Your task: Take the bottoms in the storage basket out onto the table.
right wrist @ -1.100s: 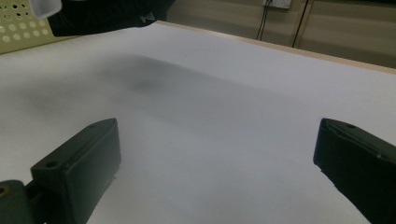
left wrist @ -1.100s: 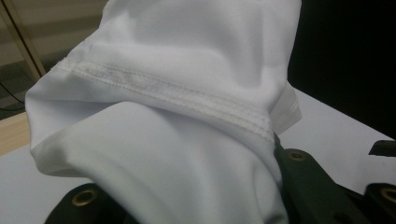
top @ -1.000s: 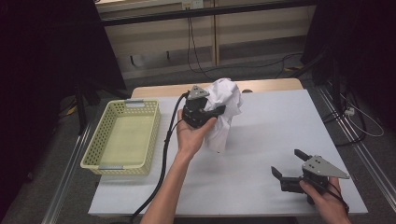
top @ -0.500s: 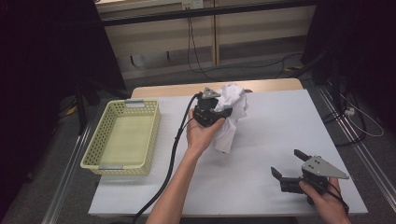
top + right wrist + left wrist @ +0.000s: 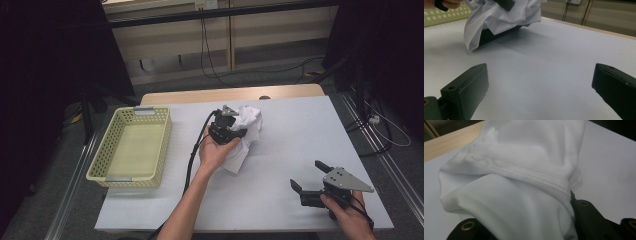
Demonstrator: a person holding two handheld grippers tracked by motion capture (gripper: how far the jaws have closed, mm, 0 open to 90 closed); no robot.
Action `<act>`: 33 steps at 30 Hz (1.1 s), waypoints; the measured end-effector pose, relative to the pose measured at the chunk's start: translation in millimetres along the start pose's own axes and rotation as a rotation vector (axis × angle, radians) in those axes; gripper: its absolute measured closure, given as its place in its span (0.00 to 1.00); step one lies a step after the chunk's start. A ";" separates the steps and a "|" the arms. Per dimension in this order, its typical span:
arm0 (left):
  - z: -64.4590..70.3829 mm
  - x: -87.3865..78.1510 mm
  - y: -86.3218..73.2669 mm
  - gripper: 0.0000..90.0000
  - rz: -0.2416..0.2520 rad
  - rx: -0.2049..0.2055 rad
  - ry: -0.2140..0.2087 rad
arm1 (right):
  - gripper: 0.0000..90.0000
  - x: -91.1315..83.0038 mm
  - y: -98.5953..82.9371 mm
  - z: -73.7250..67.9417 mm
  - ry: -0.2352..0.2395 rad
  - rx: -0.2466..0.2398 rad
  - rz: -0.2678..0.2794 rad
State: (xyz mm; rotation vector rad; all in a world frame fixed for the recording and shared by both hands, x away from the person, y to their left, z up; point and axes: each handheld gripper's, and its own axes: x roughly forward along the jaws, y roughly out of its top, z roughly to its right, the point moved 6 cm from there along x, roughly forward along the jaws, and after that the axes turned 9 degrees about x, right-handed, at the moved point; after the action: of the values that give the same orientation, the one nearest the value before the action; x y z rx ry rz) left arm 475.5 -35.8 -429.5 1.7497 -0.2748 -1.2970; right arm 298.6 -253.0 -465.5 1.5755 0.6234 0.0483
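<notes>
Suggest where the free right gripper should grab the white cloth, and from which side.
Probably the loose lower corner of the white cloth that trails on the table. Come in low from the right gripper's own side: that flap faces it, below the left gripper.

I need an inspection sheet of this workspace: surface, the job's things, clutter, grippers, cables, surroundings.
Surface: white table, wooden strip at far edge.
Job's things: white cloth bunched, held up, its lower end near the table; yellow basket with nothing inside, at the left.
Clutter: nothing seen.
Grippers: left gripper shut on the cloth; right gripper open, low near the front right.
Cables: black cable trails from the left gripper.
Surroundings: floor cables, dark curtains.
</notes>
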 end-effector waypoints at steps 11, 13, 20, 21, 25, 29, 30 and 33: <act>2.8 25.4 -29.3 0.77 -0.123 -0.015 -0.012 | 0.00 3.5 0.1 -1.1 0.009 -0.003 -0.006; 2.6 26.2 -29.8 0.77 -0.126 -0.020 -0.016 | 0.00 3.9 0.3 -1.1 0.011 -0.003 -0.006; -0.5 33.2 -40.1 0.75 -0.133 -0.050 -0.027 | 0.00 5.2 0.6 -2.3 0.017 -0.004 -0.005; -0.9 34.3 -41.9 0.74 -0.130 -0.053 -0.032 | 0.00 5.1 0.5 -2.5 0.018 -0.005 -0.006; -0.9 38.1 -44.2 0.72 -0.127 -0.036 -0.022 | 0.00 4.7 0.2 -1.4 0.014 -0.006 -0.007; -1.1 38.7 -44.5 0.70 -0.130 -0.024 -0.026 | 0.00 4.3 0.0 -1.7 0.012 -0.007 -0.008; -1.3 38.4 -44.8 0.69 -0.128 -0.032 -0.035 | 0.00 4.2 0.0 -1.8 0.013 -0.007 -0.007; -1.5 37.5 -45.5 0.63 -0.118 -0.032 -0.063 | 0.00 3.5 -0.2 -1.7 0.013 -0.004 -0.008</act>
State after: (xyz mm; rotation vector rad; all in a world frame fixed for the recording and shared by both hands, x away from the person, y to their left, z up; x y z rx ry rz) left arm 478.0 -33.4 -488.3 1.7217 -0.1877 -1.4359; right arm 300.8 -250.1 -466.7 1.5705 0.6392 0.0541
